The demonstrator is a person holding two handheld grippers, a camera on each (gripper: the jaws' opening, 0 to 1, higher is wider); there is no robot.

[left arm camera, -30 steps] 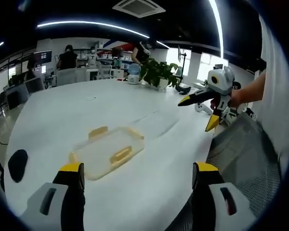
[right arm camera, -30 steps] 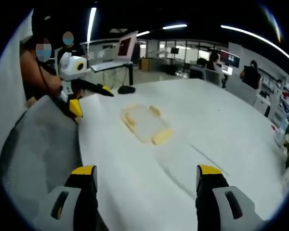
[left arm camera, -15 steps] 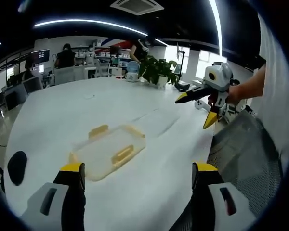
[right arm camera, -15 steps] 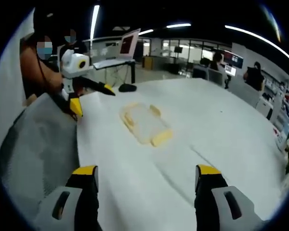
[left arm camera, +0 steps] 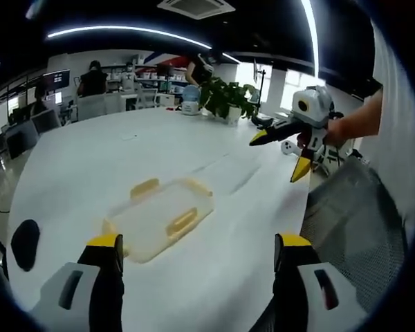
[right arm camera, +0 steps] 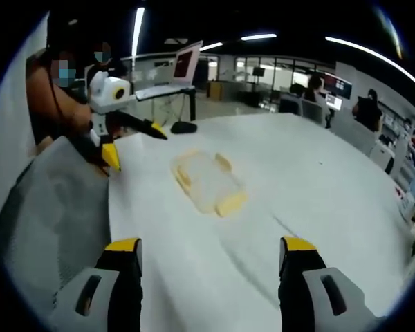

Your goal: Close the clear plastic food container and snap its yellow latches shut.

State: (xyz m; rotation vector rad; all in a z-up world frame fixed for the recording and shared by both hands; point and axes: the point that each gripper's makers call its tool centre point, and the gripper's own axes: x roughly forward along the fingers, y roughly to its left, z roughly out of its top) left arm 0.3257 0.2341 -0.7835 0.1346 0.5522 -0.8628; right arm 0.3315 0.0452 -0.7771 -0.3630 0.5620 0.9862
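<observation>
A clear plastic food container (left arm camera: 160,218) with yellow latches lies flat on the white table, its lid resting on it. In the right gripper view the container (right arm camera: 206,182) sits mid-table. My left gripper (left arm camera: 195,256) hovers open just short of the container, nothing between its jaws. My right gripper (right arm camera: 211,257) is open too, held back from the container. The right gripper (left arm camera: 287,152) also appears at the right of the left gripper view, jaws spread. The left gripper (right arm camera: 128,142) shows at the left of the right gripper view, likewise open.
A black mouse (left arm camera: 24,242) lies at the table's left edge. A mesh chair back (left arm camera: 353,214) stands at the right. A potted plant (left arm camera: 228,102) sits at the table's far end. People work at desks beyond. A laptop (right arm camera: 173,69) stands on another desk.
Both views have shifted slightly as the hands moved; the container sits a little nearer in the left gripper view. Both grippers stay open.
</observation>
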